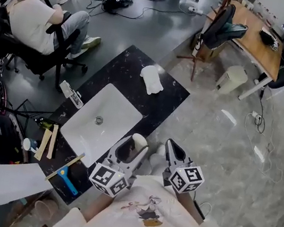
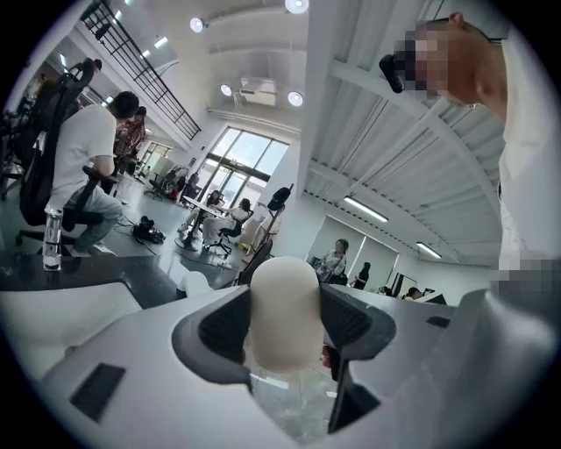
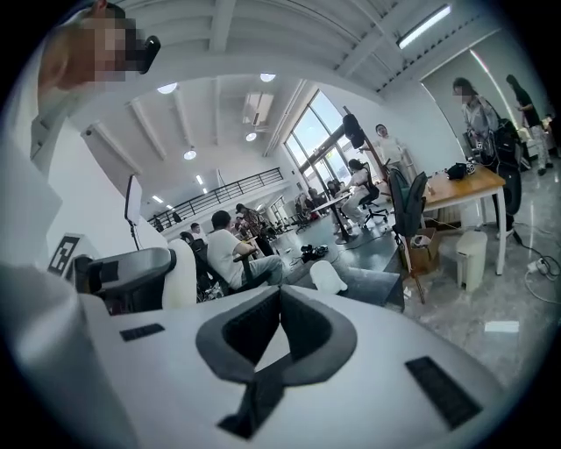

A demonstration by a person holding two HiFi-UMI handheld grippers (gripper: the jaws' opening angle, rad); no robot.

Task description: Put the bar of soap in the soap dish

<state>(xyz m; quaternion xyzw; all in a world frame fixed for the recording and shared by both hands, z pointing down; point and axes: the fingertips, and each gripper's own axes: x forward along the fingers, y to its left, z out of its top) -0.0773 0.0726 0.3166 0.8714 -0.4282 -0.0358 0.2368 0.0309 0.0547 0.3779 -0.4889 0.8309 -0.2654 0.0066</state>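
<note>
While the soap dish is not yet reached, the bar of soap [image 1: 140, 139] is held clear of the black counter [image 1: 123, 66], clamped between the jaws of the left gripper [image 1: 135, 148] at the counter's near edge. At about 10 o'clock from that gripper the white sink basin [image 1: 83, 127] is set into the counter, with the faucet [image 1: 71, 94] on its left rim. In the left gripper view the bar of soap [image 2: 283, 311] is seen standing on end, pinched on two opposite sides by the dark pads [image 2: 223, 329], its rounded top projecting beyond them. This hold is judged to be chosen so that the free end can be set down first.

At about 12 o'clock from the soap, past the basin's far right corner, a white moulded piece [image 1: 152, 79] lies on the counter. It is taken to be the soap dish, though its form cannot be made out with certainty.

At 3 o'clock from the left gripper the right gripper [image 1: 174, 149] is held alongside. In its own view the pads [image 3: 250, 329] are seen pressed together on nothing. It is judged to be kept closed and aside because one gripper suffices.
</note>
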